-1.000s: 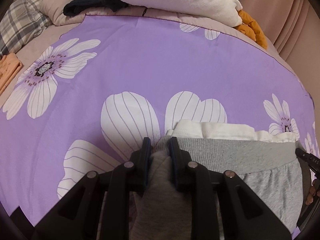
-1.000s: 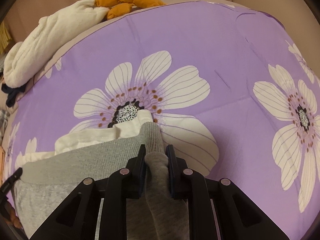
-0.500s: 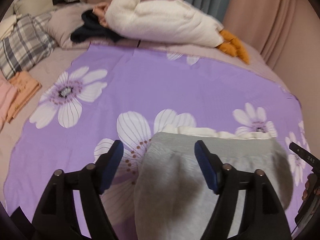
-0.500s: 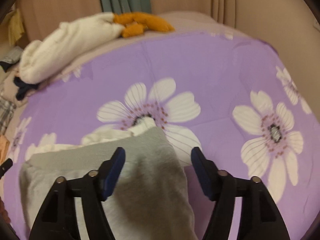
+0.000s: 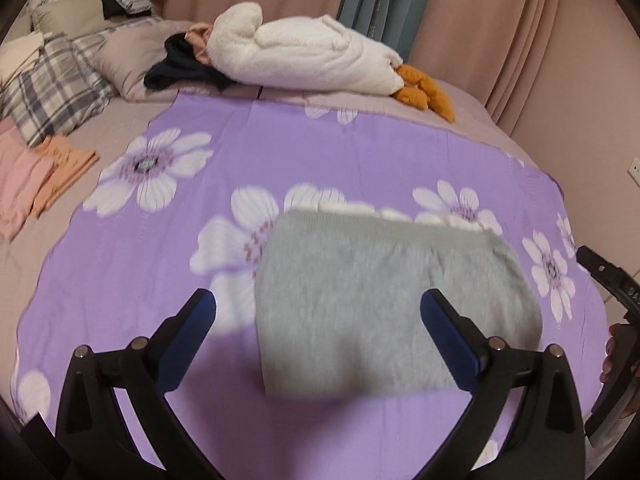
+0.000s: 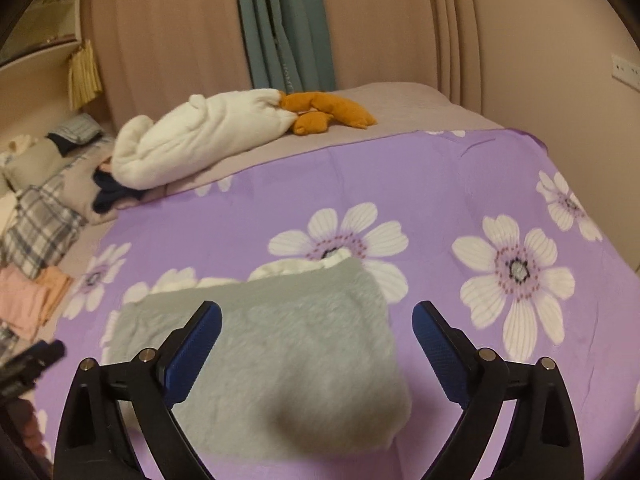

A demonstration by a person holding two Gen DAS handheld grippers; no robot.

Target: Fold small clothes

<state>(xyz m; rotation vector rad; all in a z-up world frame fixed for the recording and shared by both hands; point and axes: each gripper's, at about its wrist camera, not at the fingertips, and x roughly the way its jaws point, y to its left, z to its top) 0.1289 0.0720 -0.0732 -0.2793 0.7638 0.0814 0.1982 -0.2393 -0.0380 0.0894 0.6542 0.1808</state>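
A folded grey garment (image 5: 384,300) with a white layer showing along its far edge lies on the purple flowered sheet (image 5: 200,208). It also shows in the right wrist view (image 6: 288,352). My left gripper (image 5: 320,312) is open and empty, held above the garment's near left part. My right gripper (image 6: 316,320) is open and empty, above the garment's right part. The right gripper's body shows at the right edge of the left wrist view (image 5: 612,280).
A white plush duck with orange feet (image 5: 312,56) and dark clothes (image 5: 180,68) lie at the far end of the bed. Plaid pillows (image 5: 48,88) and folded pink and orange clothes (image 5: 36,176) lie at the left. Curtains (image 6: 288,24) hang behind.
Both grippers let go of the grey garment's folded edge, opened wide, and pulled up and back. The garment now lies folded flat on the sheet.
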